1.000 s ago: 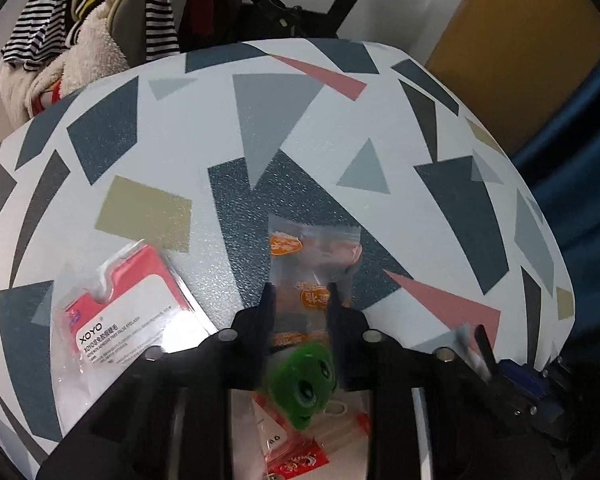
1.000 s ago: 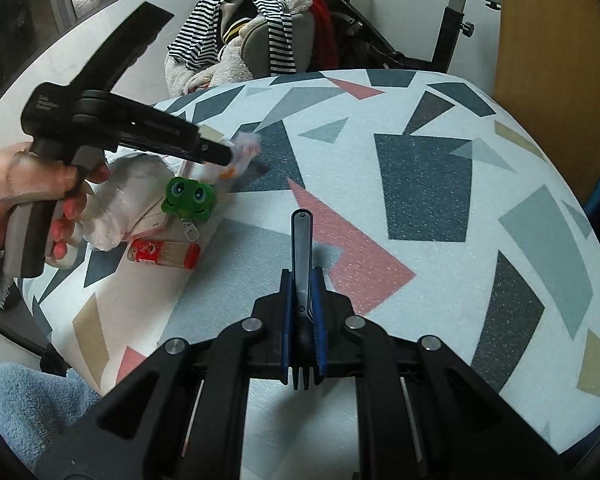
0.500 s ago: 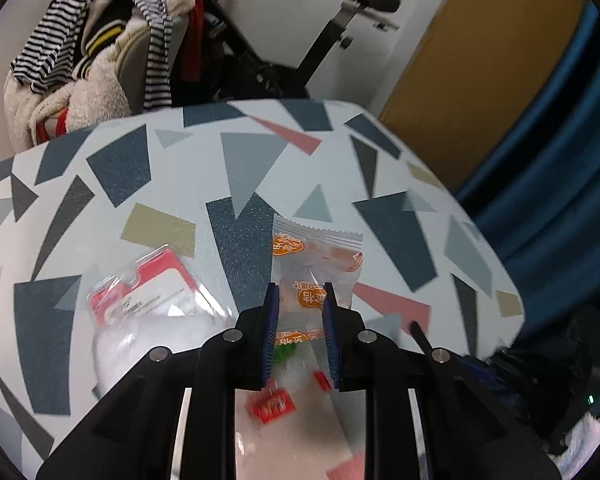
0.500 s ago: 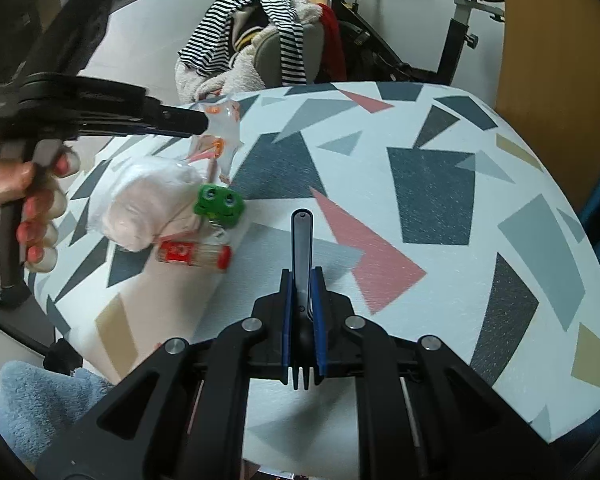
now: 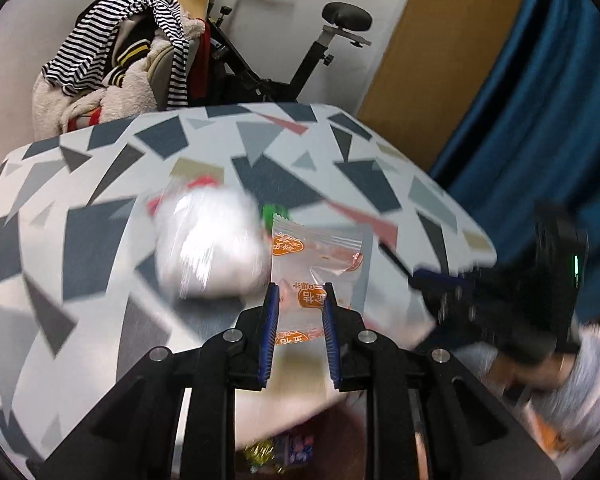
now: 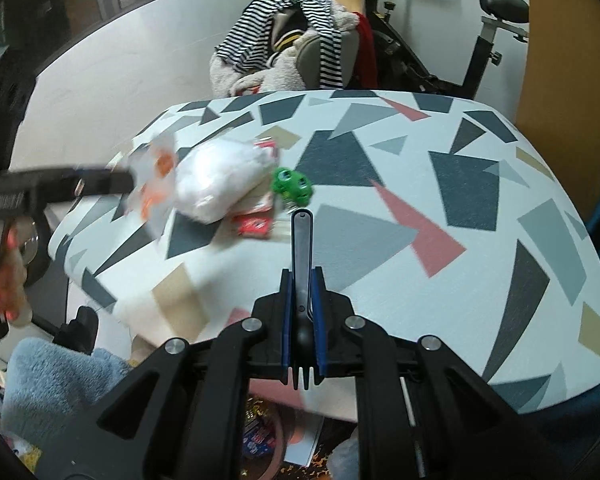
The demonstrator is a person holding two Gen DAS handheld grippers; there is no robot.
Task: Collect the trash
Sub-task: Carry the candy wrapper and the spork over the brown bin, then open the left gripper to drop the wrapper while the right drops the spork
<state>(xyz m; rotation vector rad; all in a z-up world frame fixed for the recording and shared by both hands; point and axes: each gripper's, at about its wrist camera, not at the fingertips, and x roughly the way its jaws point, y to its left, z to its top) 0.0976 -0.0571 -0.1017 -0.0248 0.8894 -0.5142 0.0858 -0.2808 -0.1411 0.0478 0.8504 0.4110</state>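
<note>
My left gripper (image 5: 299, 292) is shut on a clear snack wrapper with orange print (image 5: 318, 256) and holds it in the air above the near table edge. The wrapper also shows in the right wrist view (image 6: 156, 184), blurred, at the tip of the left gripper (image 6: 128, 178). My right gripper (image 6: 302, 276) is shut on a black plastic fork (image 6: 302, 240), handle pointing forward, tines toward the camera. On the table lie a white crumpled plastic bag (image 6: 216, 178), a red wrapper (image 6: 254, 224) and a green frog toy (image 6: 292, 186).
The patterned table (image 6: 440, 208) has triangles printed on it. A chair with striped clothes (image 6: 300, 40) and an exercise bike (image 6: 480, 32) stand behind it. Below the near edge is a container with colourful trash (image 6: 260, 432). A blue curtain (image 5: 540, 120) hangs at the right.
My left gripper has lifted the wrapper off the table and pulled it back toward the near edge. The right gripper with the fork has drawn back a little and risen.
</note>
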